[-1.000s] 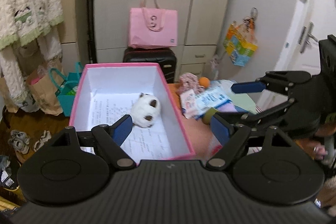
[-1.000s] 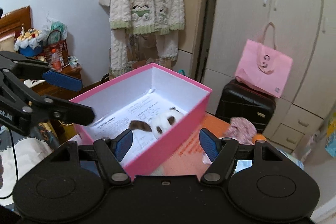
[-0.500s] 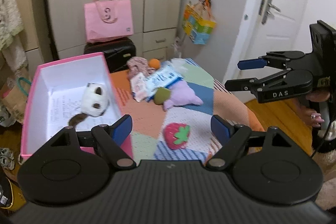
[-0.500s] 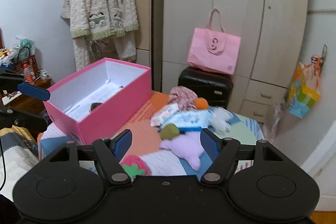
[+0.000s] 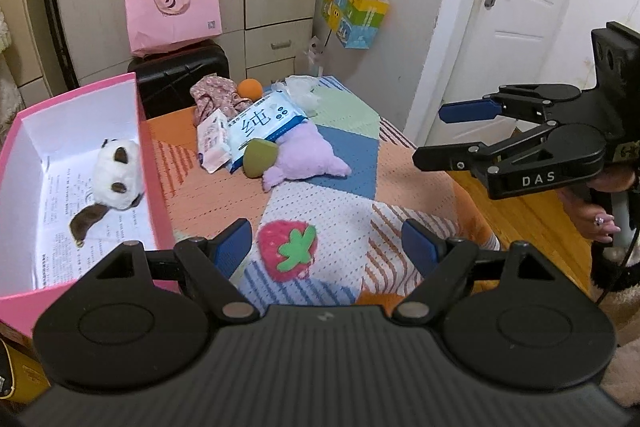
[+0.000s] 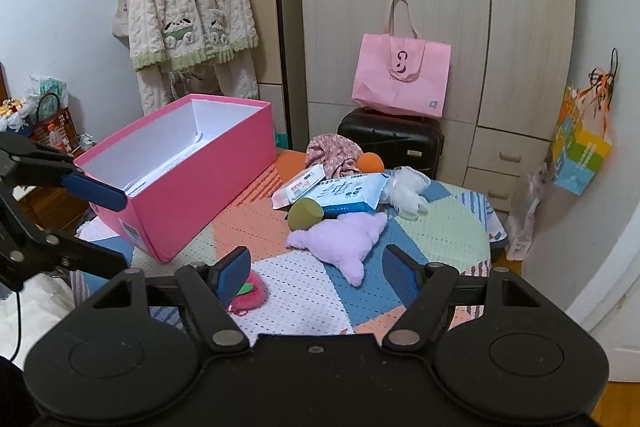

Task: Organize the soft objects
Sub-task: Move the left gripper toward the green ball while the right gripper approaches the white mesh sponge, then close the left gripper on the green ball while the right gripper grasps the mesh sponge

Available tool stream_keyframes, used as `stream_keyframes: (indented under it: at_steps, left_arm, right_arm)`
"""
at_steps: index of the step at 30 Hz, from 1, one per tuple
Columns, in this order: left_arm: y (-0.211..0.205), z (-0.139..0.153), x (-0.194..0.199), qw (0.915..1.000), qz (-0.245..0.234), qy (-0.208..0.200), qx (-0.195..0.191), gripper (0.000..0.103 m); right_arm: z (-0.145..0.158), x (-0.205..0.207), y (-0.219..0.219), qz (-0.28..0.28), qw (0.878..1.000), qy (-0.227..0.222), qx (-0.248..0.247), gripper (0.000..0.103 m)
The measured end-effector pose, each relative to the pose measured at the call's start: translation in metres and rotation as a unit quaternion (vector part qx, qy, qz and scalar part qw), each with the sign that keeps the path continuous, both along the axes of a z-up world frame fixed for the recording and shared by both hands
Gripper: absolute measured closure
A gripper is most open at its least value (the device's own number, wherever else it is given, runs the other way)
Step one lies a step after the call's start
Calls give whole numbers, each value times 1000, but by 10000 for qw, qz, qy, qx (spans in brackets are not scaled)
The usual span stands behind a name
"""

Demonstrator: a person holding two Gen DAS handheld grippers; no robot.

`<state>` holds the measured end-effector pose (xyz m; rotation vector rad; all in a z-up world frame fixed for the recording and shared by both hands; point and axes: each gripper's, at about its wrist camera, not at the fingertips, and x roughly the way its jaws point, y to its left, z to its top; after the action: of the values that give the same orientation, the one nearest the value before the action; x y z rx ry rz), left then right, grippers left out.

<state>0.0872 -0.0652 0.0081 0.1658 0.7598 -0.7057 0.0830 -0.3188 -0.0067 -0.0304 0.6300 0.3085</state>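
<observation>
The left hand-held gripper (image 5: 326, 249) hangs above the near edge of the surface (image 5: 404, 187), a table under a patchwork cloth of orange, blue, green and white dotted panels; its blue-padded jaws stand wide apart with nothing between them, and the flat pink strawberry-shaped plush with a green leaf (image 5: 287, 250) lies on the cloth below the gap; the right hand-held gripper (image 6: 316, 271) is likewise open and empty, its jaws parted over the cloth, with the strawberry plush partly hidden behind its left finger (image 6: 234, 275); in the left wrist view the right tool shows at the right edge, held by a hand (image 5: 600, 215) with a ring.

The open pink cardboard box with a white lining (image 5: 136, 147) stands on the left part of the surface; inside it, on printed paper, lies a white and brown panda plush (image 5: 116, 179); from the right wrist view the box's inside is mostly hidden by its wall.

Towards the far side of the surface sits a loose cluster: a lilac plush toy (image 6: 340, 239) touching an olive-green rounded sponge (image 6: 306, 213); a white and blue pack of wipes (image 6: 348, 193) lying partly over a smaller pink and white pack (image 6: 298, 189); a floral pink cloth bundle (image 6: 334, 153) beside an orange ball (image 6: 370, 161); a crumpled white fluffy piece (image 6: 406, 191) at the right end.

Behind the surface a pink paper bag (image 6: 400, 77) rests on a black suitcase (image 6: 392, 143) in front of a pale wardrobe.
</observation>
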Motion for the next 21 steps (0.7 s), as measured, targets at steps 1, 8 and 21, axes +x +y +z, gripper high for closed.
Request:
stream_keyframes:
  at_steps: [1,8,21]
  left_arm:
    - [-4,-1,3,10000,12,8,0,21]
    - [-29,-20,31,9996,229,-115,-96,21]
    - [-53,-61,98,9959,819,-325,-226,24]
  right_arm:
    - [-3,3,-3,26,10000,15,42,26]
    - [-18,34,-17,196,9989,69,419,26]
    - [-46,114,-51,-400,9964,-268,701,26]
